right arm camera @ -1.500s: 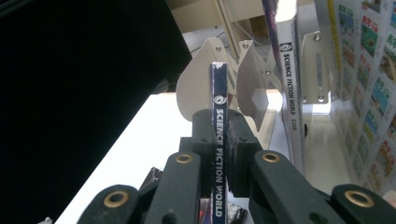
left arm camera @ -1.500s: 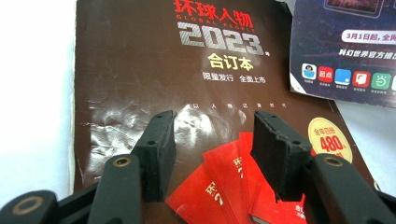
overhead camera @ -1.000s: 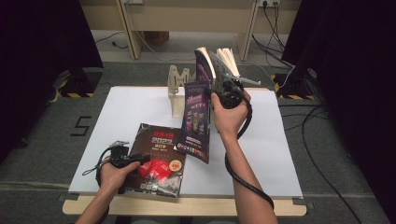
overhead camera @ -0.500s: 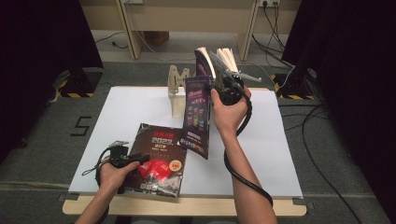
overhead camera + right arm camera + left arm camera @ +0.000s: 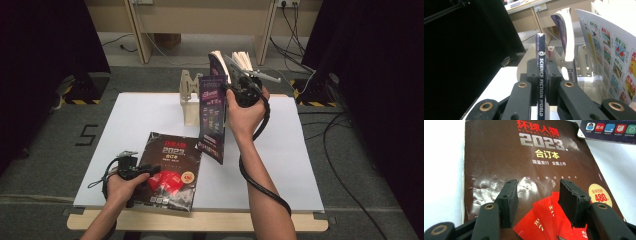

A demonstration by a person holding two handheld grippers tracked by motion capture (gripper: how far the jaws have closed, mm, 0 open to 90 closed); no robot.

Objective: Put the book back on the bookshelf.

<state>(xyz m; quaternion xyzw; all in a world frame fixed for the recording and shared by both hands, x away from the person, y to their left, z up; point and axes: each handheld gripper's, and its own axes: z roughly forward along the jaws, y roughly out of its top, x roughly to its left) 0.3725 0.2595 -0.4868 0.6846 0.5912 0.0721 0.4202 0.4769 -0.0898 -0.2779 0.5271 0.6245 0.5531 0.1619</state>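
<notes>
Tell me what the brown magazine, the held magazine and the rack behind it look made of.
Brown magazine: glossy coated paper; glare and creases show on its cover. Held magazine: paper, glossy spine, clamped by the right gripper; its pages fan loosely. Rack: probably pale plywood, matte.

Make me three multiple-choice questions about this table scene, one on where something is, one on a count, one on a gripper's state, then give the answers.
1. Where does the dark brown magazine lie?
A. flat on the white table top, near the front edge
B. in the wooden rack
C. on the floor

2. How many magazines are in sight?
A. one
B. two
C. four

3. How do the right gripper's jaws stand?
A. wide open, nothing between them
B. shut on the Science Fiction World magazine
C. shut on the wooden rack

Answers: 1 A, the high view shows it flat by the left gripper. 2 B, one lying, one lifted. 3 B, the right gripper view shows the jaws pressing its spine.
</notes>
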